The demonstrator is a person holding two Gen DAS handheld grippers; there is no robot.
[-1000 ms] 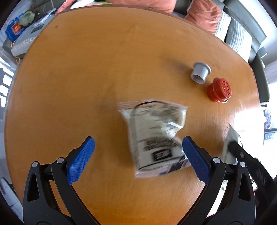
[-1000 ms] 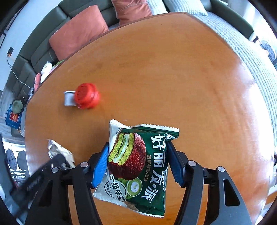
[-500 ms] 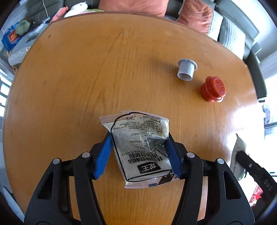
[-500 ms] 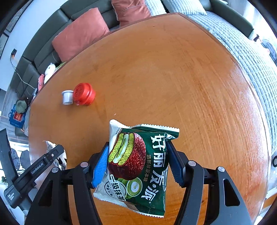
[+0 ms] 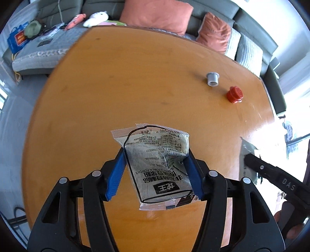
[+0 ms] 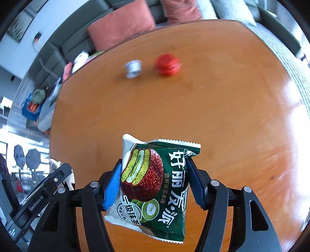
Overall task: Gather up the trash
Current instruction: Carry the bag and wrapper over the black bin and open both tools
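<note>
My left gripper (image 5: 156,172) is shut on a grey soy-milk powder packet (image 5: 158,164) and holds it above the round wooden table (image 5: 116,97). My right gripper (image 6: 154,184) is shut on a green matcha pie wrapper (image 6: 155,186), also lifted over the table (image 6: 213,116). The right gripper's body with its wrapper shows at the right edge of the left wrist view (image 5: 271,174). The left gripper's body shows at the lower left of the right wrist view (image 6: 38,193).
A grey cap (image 5: 212,78) and a red cap (image 5: 234,94) lie on the far right of the table; both also show in the right wrist view, grey (image 6: 133,68) and red (image 6: 167,65). A sofa with orange cushions (image 5: 157,15) runs behind the table.
My left gripper closed on the grey packet and lifted it off the table. My right gripper, holding the green wrapper throughout, rose and swung, so the caps shifted in its view.
</note>
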